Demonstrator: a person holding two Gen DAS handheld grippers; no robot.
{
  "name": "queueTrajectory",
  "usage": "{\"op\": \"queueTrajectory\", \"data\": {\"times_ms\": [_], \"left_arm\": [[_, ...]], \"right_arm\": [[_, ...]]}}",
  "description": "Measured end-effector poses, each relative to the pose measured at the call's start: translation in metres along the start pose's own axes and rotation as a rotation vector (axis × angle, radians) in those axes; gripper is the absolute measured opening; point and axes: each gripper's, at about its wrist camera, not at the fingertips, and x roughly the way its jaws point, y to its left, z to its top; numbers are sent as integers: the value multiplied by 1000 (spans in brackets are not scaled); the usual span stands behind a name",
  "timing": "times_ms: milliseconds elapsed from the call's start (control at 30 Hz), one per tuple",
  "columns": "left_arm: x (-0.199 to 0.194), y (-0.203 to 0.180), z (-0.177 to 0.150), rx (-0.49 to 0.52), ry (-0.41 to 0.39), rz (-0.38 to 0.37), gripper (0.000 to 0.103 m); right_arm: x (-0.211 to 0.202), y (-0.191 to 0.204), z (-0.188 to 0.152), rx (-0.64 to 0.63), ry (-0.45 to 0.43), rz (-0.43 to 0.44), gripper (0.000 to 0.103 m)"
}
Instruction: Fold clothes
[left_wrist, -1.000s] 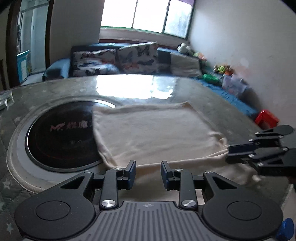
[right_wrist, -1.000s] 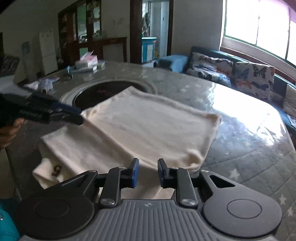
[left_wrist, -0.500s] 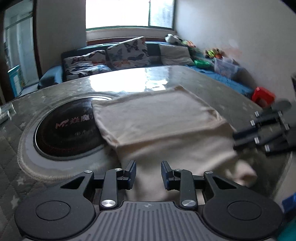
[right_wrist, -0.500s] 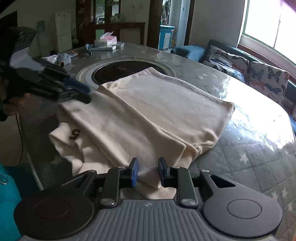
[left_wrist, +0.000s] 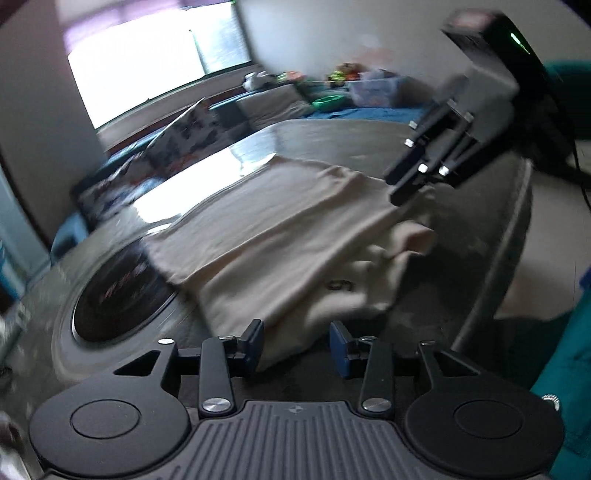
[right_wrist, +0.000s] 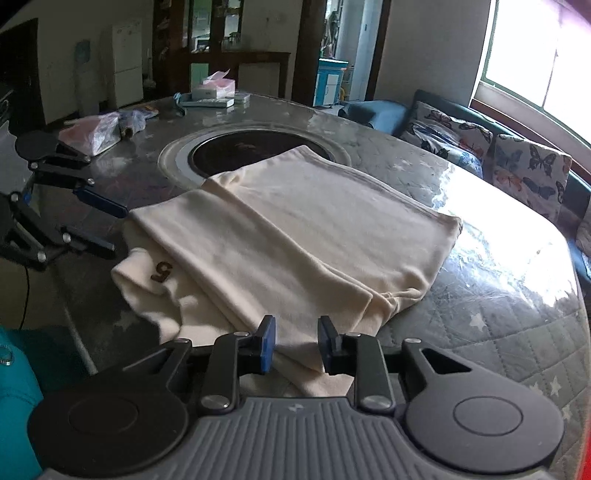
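Note:
A cream garment (right_wrist: 295, 236) lies folded in layers on the round grey table (right_wrist: 498, 314), with a dark "5" mark (right_wrist: 161, 272) on its lower layer near the table edge. It also shows in the left wrist view (left_wrist: 280, 236), which is blurred. My right gripper (right_wrist: 293, 341) is open and empty, just above the garment's near edge. My left gripper (left_wrist: 297, 345) is open and empty, at the garment's corner. The left gripper also shows in the right wrist view (right_wrist: 107, 229), open beside the cloth's left edge. The right gripper shows in the left wrist view (left_wrist: 410, 181) above the cloth's far side.
A dark round hotplate (right_wrist: 255, 155) is set in the table's middle, partly under the cloth. A tissue box (right_wrist: 218, 88) and plastic bags (right_wrist: 99, 133) sit at the far side. A sofa with butterfly cushions (right_wrist: 509, 162) stands under the window. The table edge (right_wrist: 77, 332) is near the left.
Both grippers have pulled back from the garment and stand apart from it. The left wrist view has swung and tilted sharply. The cloth's folded layers lie as before.

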Motion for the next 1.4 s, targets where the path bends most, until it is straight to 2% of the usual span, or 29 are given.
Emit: {"op": "queueTrajectory", "data": {"times_ms": [133, 200, 267, 300, 333, 433, 533, 700, 800, 967, 1033, 1100, 1167, 1400], "left_arm": [[12, -9, 0, 26, -20, -3, 42], [17, -12, -1, 39, -25, -11, 36], [19, -11, -1, 36, -32, -17, 24], [20, -9, 0, 24, -37, -17, 21], [19, -5, 0, 8, -44, -18, 16], [19, 12, 8, -83, -57, -37, 12], [22, 31, 17, -179, -70, -53, 11], [38, 51, 28, -266, -53, -78, 11], [43, 54, 30, -278, -45, -82, 11], [41, 54, 24, -264, -31, -80, 20], [37, 51, 20, -234, -29, -77, 23], [33, 47, 16, -199, -26, -73, 24], [32, 44, 11, -165, -20, -61, 33], [29, 37, 0, -91, -8, -42, 32]], "right_arm": [[-8, 5, -2, -28, 9, -6, 33], [-12, 9, -4, -47, 11, -9, 38], [-16, 12, -5, -74, 12, -15, 44], [-18, 14, -6, -87, 15, -15, 45], [-19, 16, -7, -102, 20, -10, 45], [-19, 22, -10, -159, 39, 6, 49], [-13, 29, -9, -207, 28, 15, 58], [-3, 40, -7, -285, 4, 29, 58], [6, 45, -5, -318, -7, 39, 53], [23, 28, 5, -195, 14, 67, 24], [24, 18, 9, -138, 15, 79, 16], [24, 10, 12, -95, 14, 90, 14], [25, 3, 15, -61, 11, 98, 12], [24, 0, 13, -24, -1, 97, 10]]}}
